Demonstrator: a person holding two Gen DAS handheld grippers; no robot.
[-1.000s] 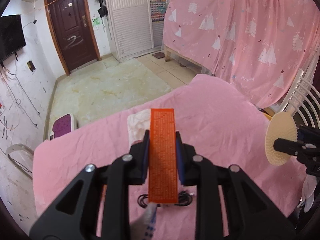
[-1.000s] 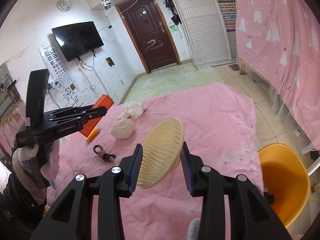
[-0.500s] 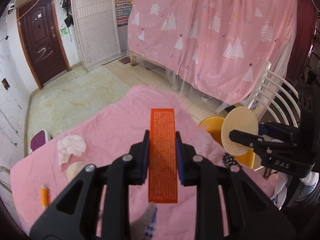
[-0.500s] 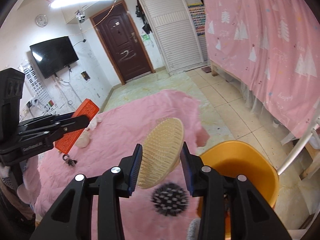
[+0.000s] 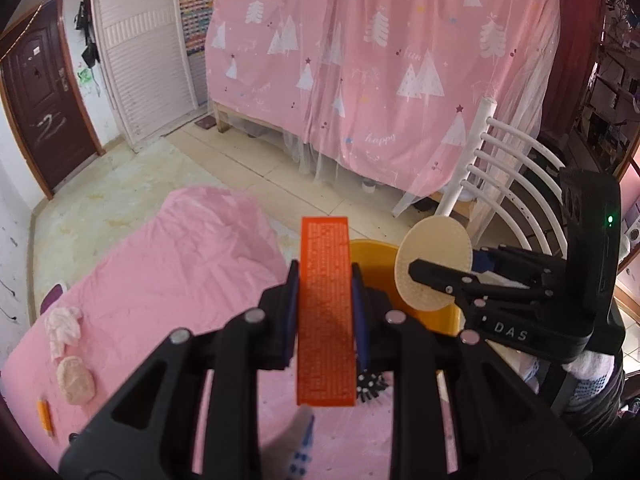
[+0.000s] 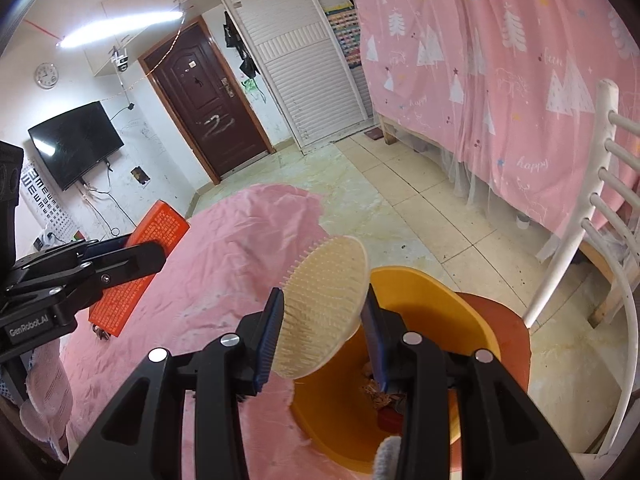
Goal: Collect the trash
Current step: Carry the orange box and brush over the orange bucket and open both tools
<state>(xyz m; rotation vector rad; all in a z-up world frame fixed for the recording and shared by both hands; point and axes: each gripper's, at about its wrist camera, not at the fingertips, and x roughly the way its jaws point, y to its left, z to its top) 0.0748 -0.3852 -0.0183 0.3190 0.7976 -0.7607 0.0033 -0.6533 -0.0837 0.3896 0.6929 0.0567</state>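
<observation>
My left gripper (image 5: 325, 300) is shut on a flat orange box (image 5: 326, 312) with fine print, held above the pink-covered table's right end. It also shows in the right wrist view (image 6: 140, 264). My right gripper (image 6: 322, 336) is shut on a cream round bristle brush (image 6: 324, 308), held over the near rim of the yellow basin (image 6: 440, 300). The brush also shows in the left wrist view (image 5: 434, 264). The basin (image 5: 372, 256) sits on a red stool beside the table and holds some scraps (image 6: 380, 396).
On the pink cloth (image 5: 180, 264) lie a white tissue wad (image 5: 62, 324), a beige pad (image 5: 76, 380), an orange tube (image 5: 44, 416) and a black spiky ball (image 5: 370, 386). A white chair (image 6: 600, 260) stands right of the basin. A pink-curtained bed (image 5: 380, 80) is behind.
Both grippers swung right from over the table toward the yellow basin, still holding the box and the brush. The basin now lies under the brush.
</observation>
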